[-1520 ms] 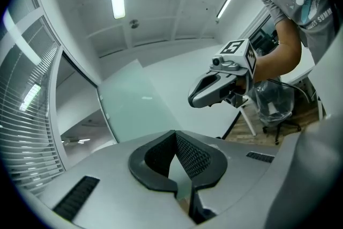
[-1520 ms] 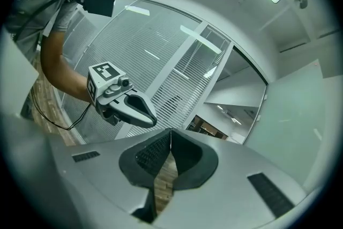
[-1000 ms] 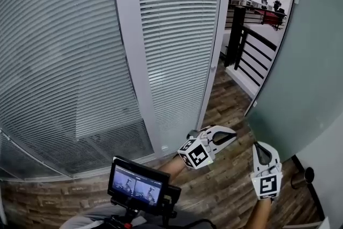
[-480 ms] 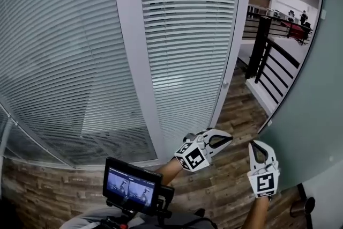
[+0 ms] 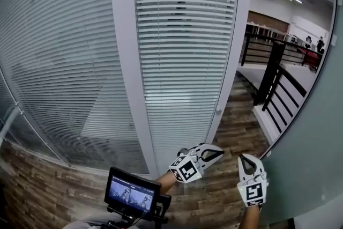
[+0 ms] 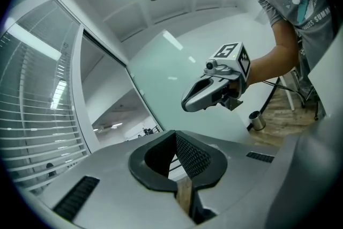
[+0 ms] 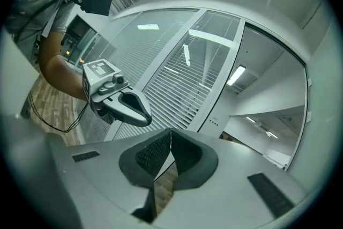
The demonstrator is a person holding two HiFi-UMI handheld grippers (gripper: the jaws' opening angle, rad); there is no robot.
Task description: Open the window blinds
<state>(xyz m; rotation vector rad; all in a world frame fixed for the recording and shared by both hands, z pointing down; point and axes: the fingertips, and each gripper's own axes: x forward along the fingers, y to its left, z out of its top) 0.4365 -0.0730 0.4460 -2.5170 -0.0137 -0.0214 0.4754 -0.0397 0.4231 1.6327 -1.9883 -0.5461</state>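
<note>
Slats of the white horizontal window blinds (image 5: 182, 61) fill more of my head view than a second ago, and the black metal railing (image 5: 273, 69) has slid off to the right, so I read this as the approach, with the blinds looking shut and nothing yet touched. My left gripper (image 5: 220, 153) and right gripper (image 5: 245, 158) both hang low, short of the pane, each with jaws together on nothing. Ahead I have open room over the brown wood-plank floor (image 5: 236, 126), though the pale grey frame post (image 5: 231, 51) and the frosted glass panel (image 5: 316, 158) on the right hem in the path.
</note>
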